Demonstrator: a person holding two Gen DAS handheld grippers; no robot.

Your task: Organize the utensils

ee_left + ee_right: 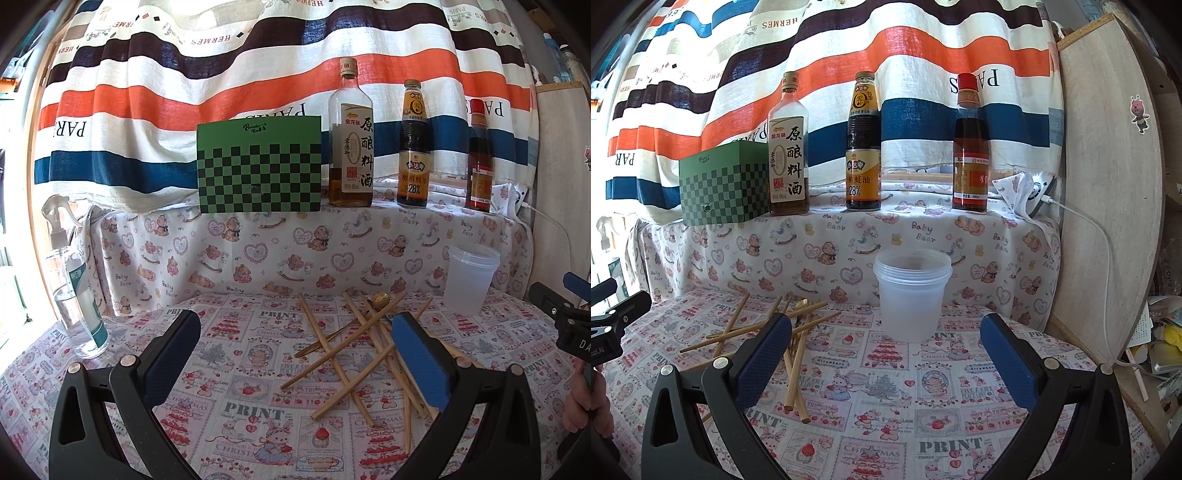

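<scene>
Chopsticks (354, 354) lie in a loose crisscrossed pile on the worktop (236, 373), which is covered in a pink and white printed cloth. A gold-coloured spoon (378, 298) lies tangled among them, its bowl at the far side of the pile. In the left wrist view the pile sits just ahead of the left claw (295, 328), toward its right finger, whose blue pad overlaps a few sticks in the picture; whether it touches them cannot be told. The left claw's fingers stand wide apart with nothing between them.

A translucent plastic cup (911, 295) stands upright near the back edge of the worktop, right of the pile and clear of it. In the right wrist view the cup stands ahead of the right claw (886, 328), between the lines of its two fingers but beyond their tips. The right claw is also spread wide and holds nothing. The chopsticks lie to the left of this claw, some running behind its left finger in the picture.

Behind the worktop a raised ledge, draped in a teddy bear print cloth (258, 251), carries a green checkered box (258, 166) and three sauce bottles (413, 147) in a row. A striped curtain (221, 74) hangs behind them. A clear spray bottle (74, 280) stands at the left edge of the worktop.
</scene>
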